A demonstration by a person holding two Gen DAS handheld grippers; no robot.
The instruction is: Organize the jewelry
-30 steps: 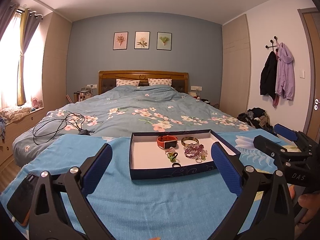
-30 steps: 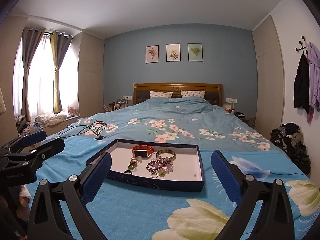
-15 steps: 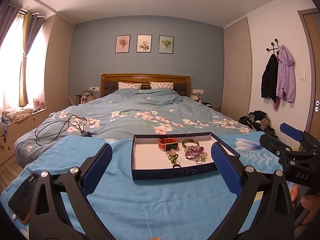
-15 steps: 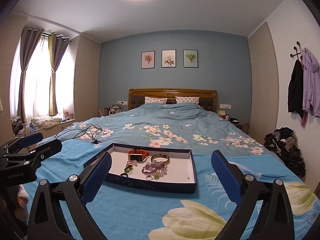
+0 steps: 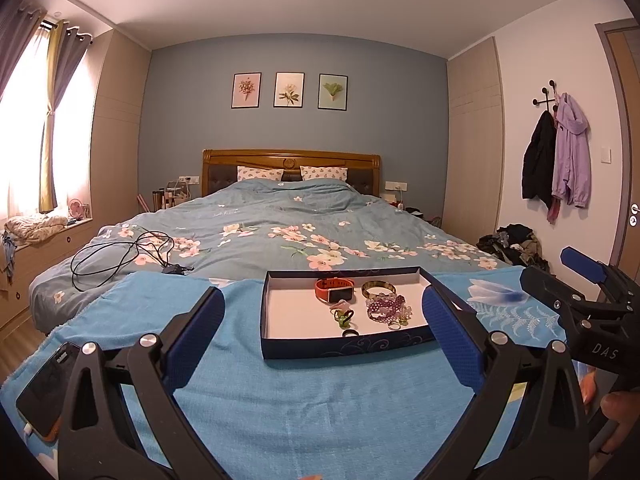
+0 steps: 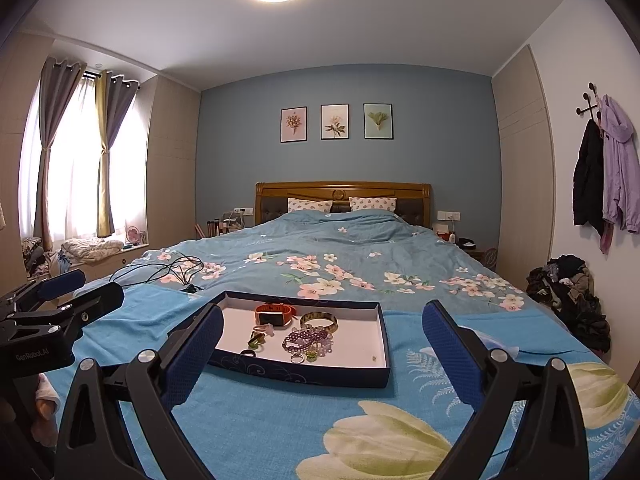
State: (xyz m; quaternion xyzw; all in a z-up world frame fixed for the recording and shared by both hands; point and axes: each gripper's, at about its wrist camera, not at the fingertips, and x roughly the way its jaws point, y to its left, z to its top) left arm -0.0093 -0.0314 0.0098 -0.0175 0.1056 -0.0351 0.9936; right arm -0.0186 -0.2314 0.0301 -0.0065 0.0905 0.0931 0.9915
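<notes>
A shallow dark blue box point(image 5: 344, 346) with a white floor lies on a blue towel on the bed; it also shows in the right wrist view point(image 6: 304, 372). In it lie an orange watch point(image 5: 334, 289), a gold bangle point(image 5: 378, 289), a purple bead bracelet point(image 5: 386, 307), green rings point(image 5: 343, 317) and a dark ring point(image 5: 349, 333). My left gripper point(image 5: 322, 332) is open and empty, short of the box. My right gripper point(image 6: 322, 346) is open and empty, short of the box too; it shows at the right of the left wrist view point(image 5: 580, 280).
A phone point(image 5: 46, 390) lies on the towel's left corner. A black cable point(image 5: 124, 254) is coiled on the floral quilt behind. Clothes point(image 6: 568, 300) are piled on the floor at the right. The left gripper shows at the left of the right wrist view point(image 6: 64, 300).
Both cameras have tilted upward a little, so the box sits lower in each view. Both grippers stay open and empty.
</notes>
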